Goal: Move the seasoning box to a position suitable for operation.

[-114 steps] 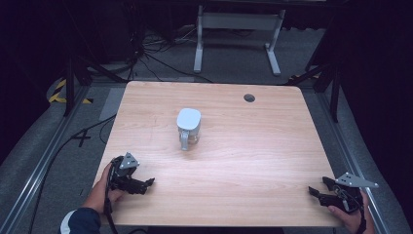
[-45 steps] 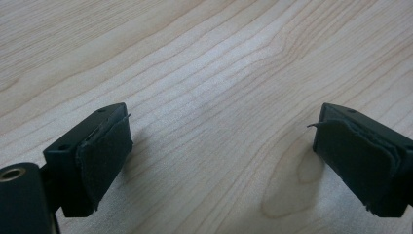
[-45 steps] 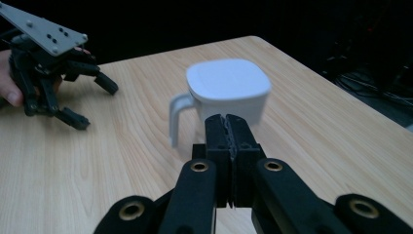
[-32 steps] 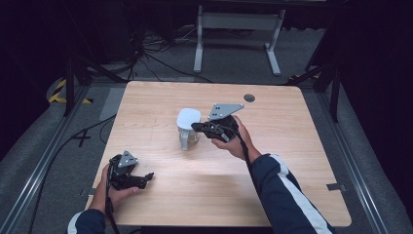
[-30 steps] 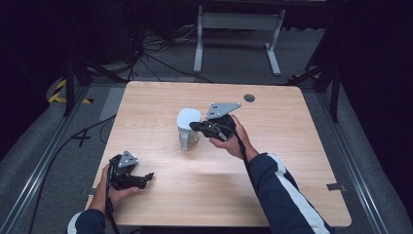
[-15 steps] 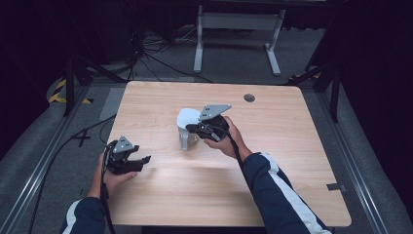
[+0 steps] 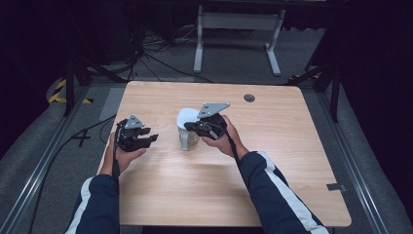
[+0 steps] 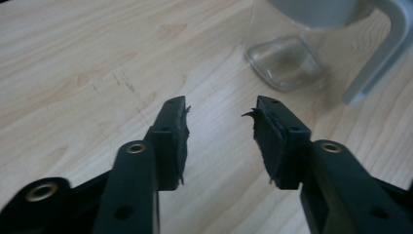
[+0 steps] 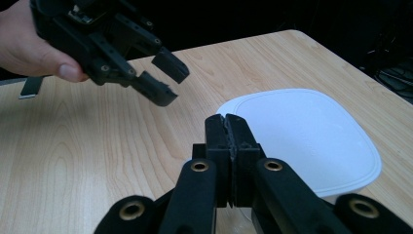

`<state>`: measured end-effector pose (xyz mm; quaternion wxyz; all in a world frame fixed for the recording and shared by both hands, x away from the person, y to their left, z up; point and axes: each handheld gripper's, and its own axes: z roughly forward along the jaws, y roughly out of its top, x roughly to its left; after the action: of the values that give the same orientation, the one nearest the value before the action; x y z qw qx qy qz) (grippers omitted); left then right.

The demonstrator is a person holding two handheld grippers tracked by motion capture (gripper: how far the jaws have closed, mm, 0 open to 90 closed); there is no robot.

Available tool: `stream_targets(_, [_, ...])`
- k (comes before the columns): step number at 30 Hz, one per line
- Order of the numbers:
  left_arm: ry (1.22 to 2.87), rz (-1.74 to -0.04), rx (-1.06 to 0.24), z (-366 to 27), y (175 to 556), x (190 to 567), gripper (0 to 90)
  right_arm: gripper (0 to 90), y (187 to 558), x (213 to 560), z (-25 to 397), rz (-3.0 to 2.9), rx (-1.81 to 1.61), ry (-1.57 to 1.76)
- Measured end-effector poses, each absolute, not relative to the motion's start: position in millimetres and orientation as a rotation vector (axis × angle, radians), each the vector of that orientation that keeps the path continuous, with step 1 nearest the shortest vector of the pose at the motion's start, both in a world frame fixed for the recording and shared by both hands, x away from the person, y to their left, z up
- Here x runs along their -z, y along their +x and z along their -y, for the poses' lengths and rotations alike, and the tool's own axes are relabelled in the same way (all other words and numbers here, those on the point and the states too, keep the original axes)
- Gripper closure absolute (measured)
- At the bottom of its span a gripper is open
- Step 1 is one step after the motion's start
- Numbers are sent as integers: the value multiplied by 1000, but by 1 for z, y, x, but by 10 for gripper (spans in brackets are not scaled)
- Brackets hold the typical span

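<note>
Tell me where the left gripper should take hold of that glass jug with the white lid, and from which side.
Probably the clear glass body of the jug, below the white lid, approached from the left gripper's own side with jaws open. The white handle sits on the far side there, and the right gripper, jaws shut, is already at it near the lid.

Readable text: none in any view.
Jug (image 7: 187, 127): its white lid (plain from above and up close) bears no label, brand or number.
Bench (image 7: 272, 165): bare wood grain around the jug, no print or sign.
Left hand-held gripper (image 7: 146, 140): black, left of the jug, no marking that can be read.
Right hand-held gripper (image 7: 187, 126): at the jug, its grey plate unlettered.
</note>
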<state>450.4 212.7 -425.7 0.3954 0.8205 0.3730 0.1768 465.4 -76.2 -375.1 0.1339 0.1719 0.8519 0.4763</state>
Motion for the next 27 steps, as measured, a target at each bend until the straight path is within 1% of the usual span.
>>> stream_targets(5, [2038, -963, -451, -204, 465, 415, 622, 898, 466, 375, 77, -2475, -1388, 509])
stream_targets(9, [2001, -957, -463, -194, 478, 403, 620, 899, 466, 375, 77, -2474, -1385, 503])
stream_targets(15, [2002, -943, -456, -175, 493, 396, 649, 899, 463, 376, 76, -2482, -1377, 488])
stream_targets(18, [2005, -928, -452, -169, 497, 395, 682, 899, 461, 377, 73, -2484, -1360, 477])
stream_targets(20, [2007, -917, -456, -166, 498, 394, 738, 899, 460, 380, 72, -2494, -1349, 472])
stream_targets(24, [2001, -884, -458, -161, 500, 391, 811, 899, 460, 384, 69, -2504, -1307, 470])
stream_targets(27, [2001, -850, -455, -158, 502, 387, 817, 899, 461, 385, 71, -2501, -1331, 479])
